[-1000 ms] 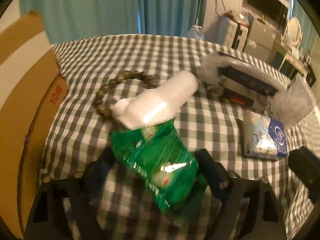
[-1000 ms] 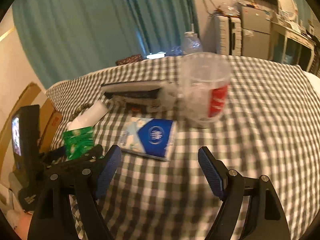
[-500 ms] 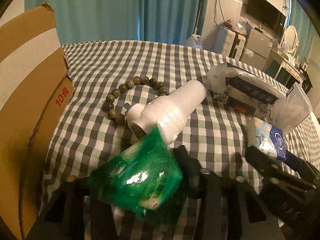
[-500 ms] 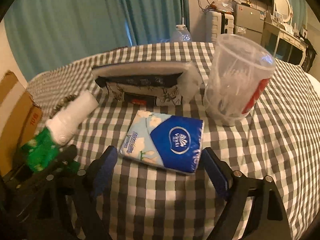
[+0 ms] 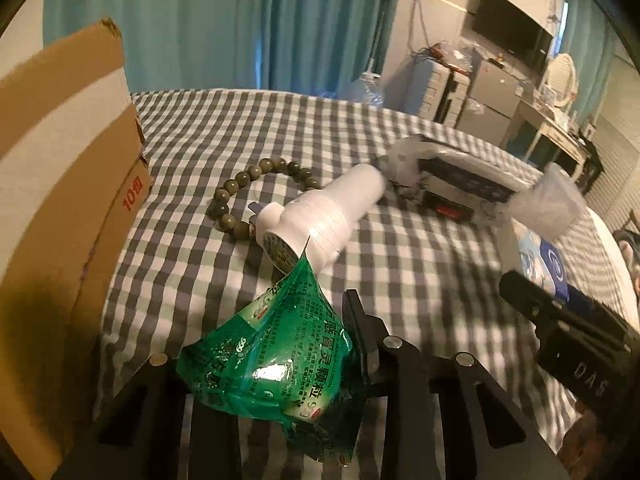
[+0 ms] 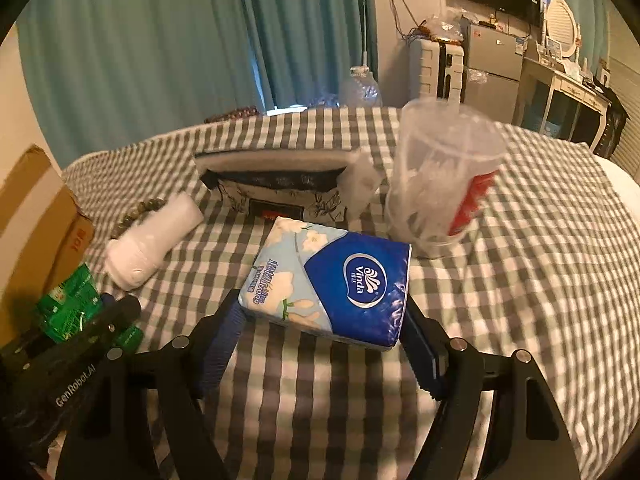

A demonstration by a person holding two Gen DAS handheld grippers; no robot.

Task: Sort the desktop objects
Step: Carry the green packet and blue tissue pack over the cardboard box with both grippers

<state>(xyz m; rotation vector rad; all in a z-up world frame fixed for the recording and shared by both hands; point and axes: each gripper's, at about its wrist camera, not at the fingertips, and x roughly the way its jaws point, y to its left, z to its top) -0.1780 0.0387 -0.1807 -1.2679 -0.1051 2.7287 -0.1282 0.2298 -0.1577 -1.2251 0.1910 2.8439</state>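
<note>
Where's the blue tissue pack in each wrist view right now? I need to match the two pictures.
Left wrist: tissue pack at the far right edge, partly hidden behind the right gripper.
Right wrist: tissue pack in the centre, between the closing jaws.
Shared landmark: the white bottle lying on the checked cloth.

Green sachet (image 5: 272,356), between the left gripper's fingers: glossy crinkled plastic film, printed, with a bright glare spot.
White bottle (image 5: 328,216), just ahead of it: smooth matt plastic.
Bead bracelet (image 5: 256,196), beyond the bottle: polished olive beads, faint sheen.
Cardboard box (image 5: 60,184), left of the gripper: matt brown corrugated board.
Tablecloth (image 6: 520,264): woven checked cloth, matt.
Tissue pack (image 6: 332,280), between the right gripper's fingers: soft, slightly shiny plastic wrap.
Clear cup (image 6: 444,176), ahead to the right: transparent smooth plastic.
</note>
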